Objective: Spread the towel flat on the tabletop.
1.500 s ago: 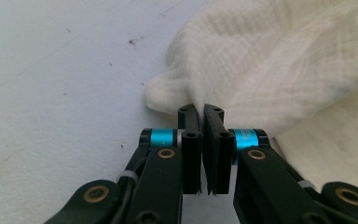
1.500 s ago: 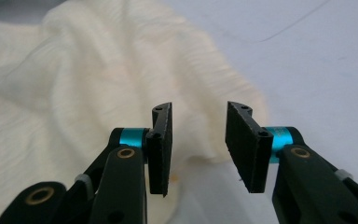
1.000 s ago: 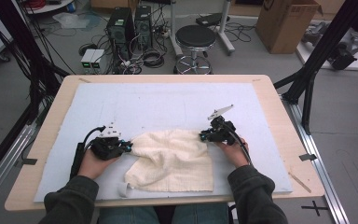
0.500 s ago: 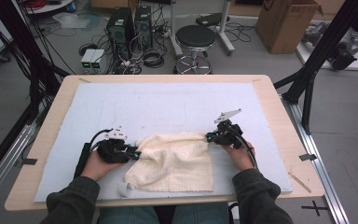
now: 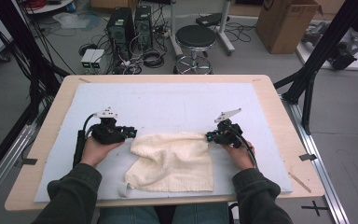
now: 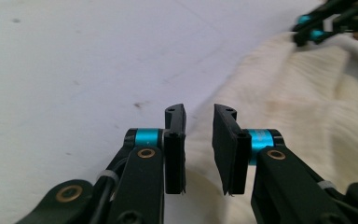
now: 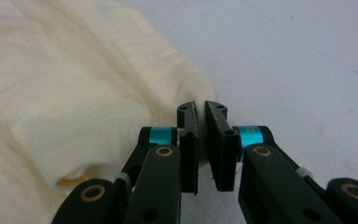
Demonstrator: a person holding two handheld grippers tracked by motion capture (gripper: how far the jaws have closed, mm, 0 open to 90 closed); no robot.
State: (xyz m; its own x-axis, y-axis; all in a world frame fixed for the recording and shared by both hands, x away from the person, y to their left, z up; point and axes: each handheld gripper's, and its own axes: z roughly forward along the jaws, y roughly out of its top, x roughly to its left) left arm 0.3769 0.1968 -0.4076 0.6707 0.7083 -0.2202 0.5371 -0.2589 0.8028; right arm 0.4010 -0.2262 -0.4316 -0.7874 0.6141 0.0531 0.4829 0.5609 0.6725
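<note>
The right gripper point(image 7: 200, 108) pinches the towel's point(image 5: 175, 161) far right corner; the left gripper point(image 6: 199, 114) – jaws just closing, still parted – holds nothing beside its far left corner.

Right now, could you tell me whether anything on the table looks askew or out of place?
Yes: the cream towel lies crumpled, its left side folded over itself with a corner poking out near the front edge. The right gripper pinches its far right corner; the left gripper stands open beside it.

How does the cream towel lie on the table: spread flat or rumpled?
Rumpled: the towel shows ridges, and its near-left corner is bunched on the white mat.
</note>
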